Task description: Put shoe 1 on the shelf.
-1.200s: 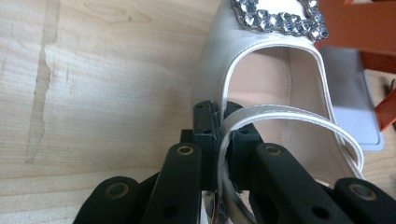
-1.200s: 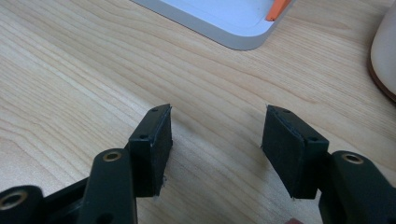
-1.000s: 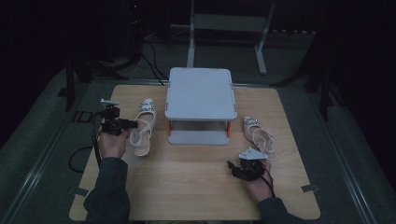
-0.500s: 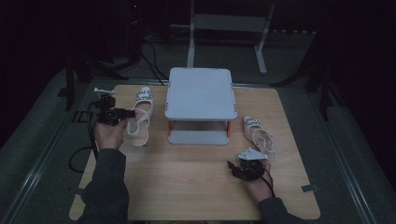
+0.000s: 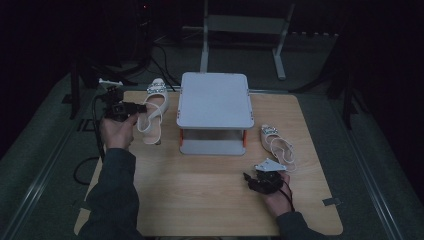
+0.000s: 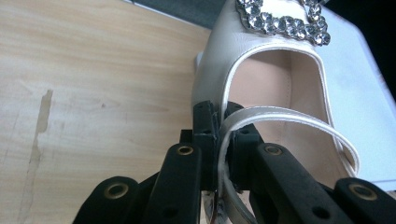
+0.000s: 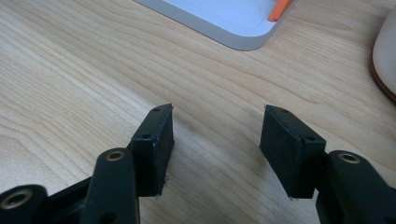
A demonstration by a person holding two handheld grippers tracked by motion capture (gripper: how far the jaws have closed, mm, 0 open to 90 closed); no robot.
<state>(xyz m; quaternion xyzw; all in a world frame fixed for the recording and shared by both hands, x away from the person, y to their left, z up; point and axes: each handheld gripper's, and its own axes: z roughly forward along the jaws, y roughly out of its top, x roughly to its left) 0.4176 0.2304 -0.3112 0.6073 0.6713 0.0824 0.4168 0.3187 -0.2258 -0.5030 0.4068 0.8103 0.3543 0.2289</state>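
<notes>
A white slingback shoe [image 5: 152, 111] with a rhinestone buckle hangs above the table's left side, left of the grey rack [image 5: 215, 100]. My left gripper [image 5: 134, 107] is shut on its heel strap [image 6: 280, 122]; the buckle [image 6: 280, 21] points away from the jaws. A second matching shoe [image 5: 278, 145] lies flat on the table to the right of the rack. My right gripper [image 5: 251, 181] rests low near the front right, open, with bare wood between its pads [image 7: 154, 149]. The second shoe's edge [image 7: 385, 60] lies just ahead and to the right of it.
The grey two-tier rack has orange posts [image 5: 182, 136] and a lower shelf [image 5: 212, 146]; its corner [image 7: 243, 28] lies ahead of my right gripper. The wooden table [image 5: 200, 200] ends in dark floor all round. A metal stand [image 5: 245, 25] rises behind.
My left gripper has carried the shoe up and toward the far left corner of the table. The right gripper and the second shoe have stayed in place.
</notes>
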